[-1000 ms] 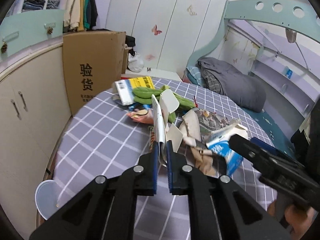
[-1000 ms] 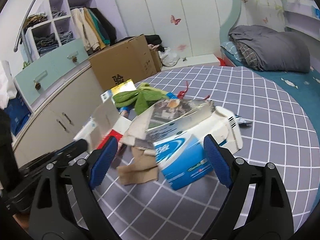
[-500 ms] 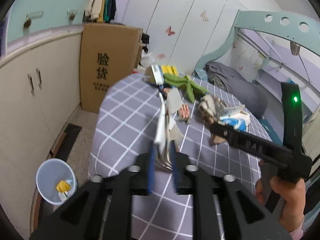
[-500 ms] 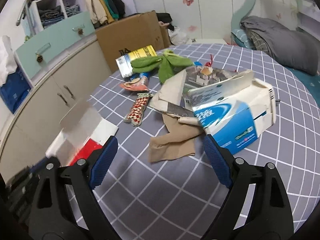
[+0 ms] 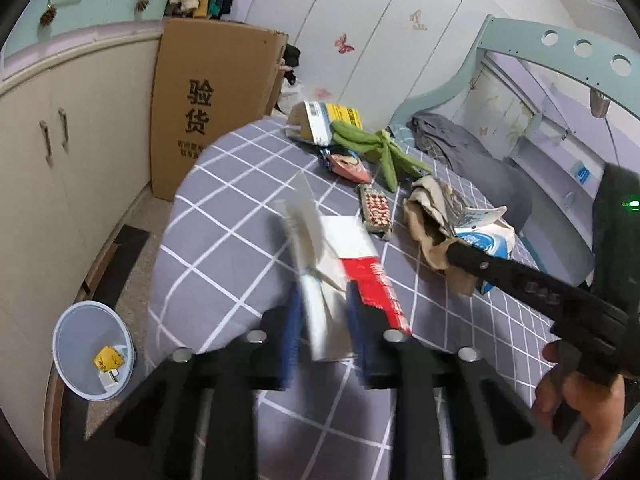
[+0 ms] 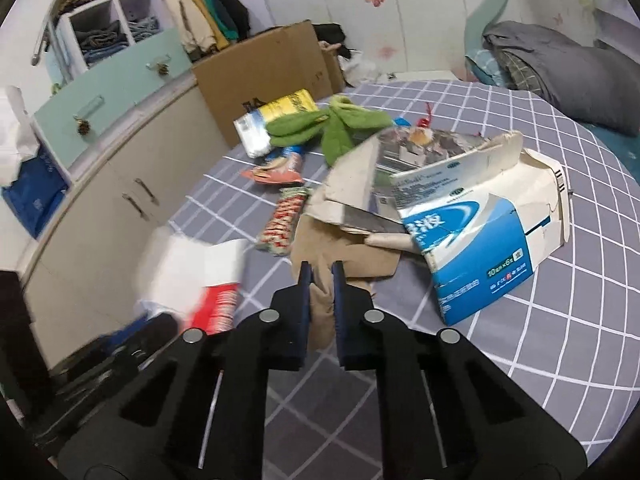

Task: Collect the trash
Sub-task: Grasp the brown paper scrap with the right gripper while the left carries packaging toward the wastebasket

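Observation:
My left gripper (image 5: 320, 300) has its jaws parted around a red and white flattened carton (image 5: 344, 256), blurred with motion, over the table's near left edge; the carton also shows in the right wrist view (image 6: 200, 276). My right gripper (image 6: 320, 276) is shut on a tan stocking (image 6: 344, 256) that lies by the blue and white tissue box (image 6: 476, 240). A blue bin (image 5: 92, 348) with some trash inside stands on the floor, lower left of the table.
The round table has a grey checked cloth (image 5: 224, 240). On it lie a yellow box (image 6: 276, 116), a green cloth (image 6: 332, 124), snack wrappers (image 6: 284, 216) and torn cardboard (image 6: 360, 176). A cardboard box (image 5: 208, 92), cabinets (image 5: 60, 152) and a bed (image 5: 460, 148) surround it.
My left gripper has opened and loosened its hold on the carton while swinging left toward the table edge. My right gripper has closed on the tan stocking.

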A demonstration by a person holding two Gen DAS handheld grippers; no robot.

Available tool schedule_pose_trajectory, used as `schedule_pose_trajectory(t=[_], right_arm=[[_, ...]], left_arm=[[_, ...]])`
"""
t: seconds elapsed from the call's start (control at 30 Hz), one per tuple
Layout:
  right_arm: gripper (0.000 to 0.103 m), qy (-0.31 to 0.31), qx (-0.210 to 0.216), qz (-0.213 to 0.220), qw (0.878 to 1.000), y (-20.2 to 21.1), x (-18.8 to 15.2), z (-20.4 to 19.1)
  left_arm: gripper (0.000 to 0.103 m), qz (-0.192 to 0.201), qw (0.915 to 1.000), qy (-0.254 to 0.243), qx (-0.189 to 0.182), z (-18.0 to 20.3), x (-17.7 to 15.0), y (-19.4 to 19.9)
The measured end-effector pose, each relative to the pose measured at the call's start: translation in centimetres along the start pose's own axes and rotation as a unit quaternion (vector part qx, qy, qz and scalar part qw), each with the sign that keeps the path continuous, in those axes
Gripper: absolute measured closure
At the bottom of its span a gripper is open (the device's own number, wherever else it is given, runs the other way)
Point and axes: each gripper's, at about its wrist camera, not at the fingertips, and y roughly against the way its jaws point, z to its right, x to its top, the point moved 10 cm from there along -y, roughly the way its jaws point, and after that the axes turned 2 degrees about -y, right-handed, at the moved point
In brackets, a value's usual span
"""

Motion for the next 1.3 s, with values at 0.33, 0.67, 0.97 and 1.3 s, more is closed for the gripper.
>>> schedule_pose_trajectory(t=[0.33, 0.67, 0.97, 1.3], right_arm=[[0.095, 0.027, 0.043, 0.023, 0.998, 2.8, 1.0, -4.9], [0.095, 0.084, 0.115, 0.021, 0.99, 2.8, 1.6, -14.8], [0.095, 0.15, 0.186, -0.031, 0.971, -3.0, -2.2, -27.5], [0.095, 0.211, 0.187, -0.16, 0.946, -17.8, -11.6, -36.9]], left_arm=[[0.095, 0.054, 0.9985, 0.006, 0.003, -0.9, 1.4, 4.2], [0.095, 0.11, 0.9923, 0.043, 0.037, -6.6, 3.3, 10.1], [0.095, 0.132, 0.9764, 0.105, 0.135, -19.3, 2.8, 14.7], [0.095, 0.076, 0.9489, 0.19, 0.24, -35.7, -2.6, 13.6]])
